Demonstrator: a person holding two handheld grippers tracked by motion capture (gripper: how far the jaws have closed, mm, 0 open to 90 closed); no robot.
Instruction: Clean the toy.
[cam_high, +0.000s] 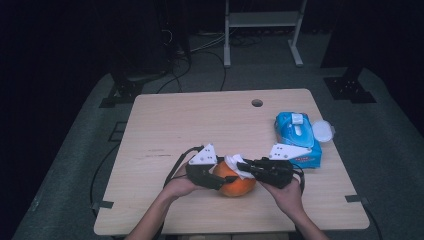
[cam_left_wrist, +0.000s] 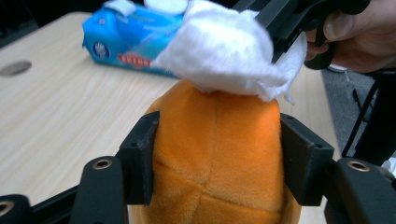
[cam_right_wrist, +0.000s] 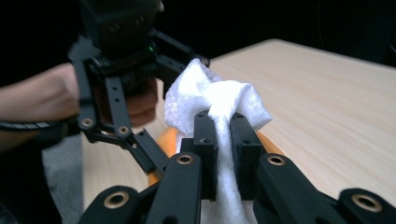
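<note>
My left gripper (cam_left_wrist: 217, 161) hugs the soft orange ball (cam_left_wrist: 217, 154) with a jaw on each side, near the front edge of the table (cam_high: 165, 120). My right gripper (cam_right_wrist: 223, 140) pinches the white wipe (cam_right_wrist: 219, 100) tight and rests it on the ball's top. I think the blue wipe pack (cam_high: 298, 137) sits by the right edge.

Both forearms reached in from the near edge. The left gripper (cam_high: 216, 181) stood clamped, the right gripper (cam_high: 243, 165) pinched tight, tips nearly meeting.
</note>
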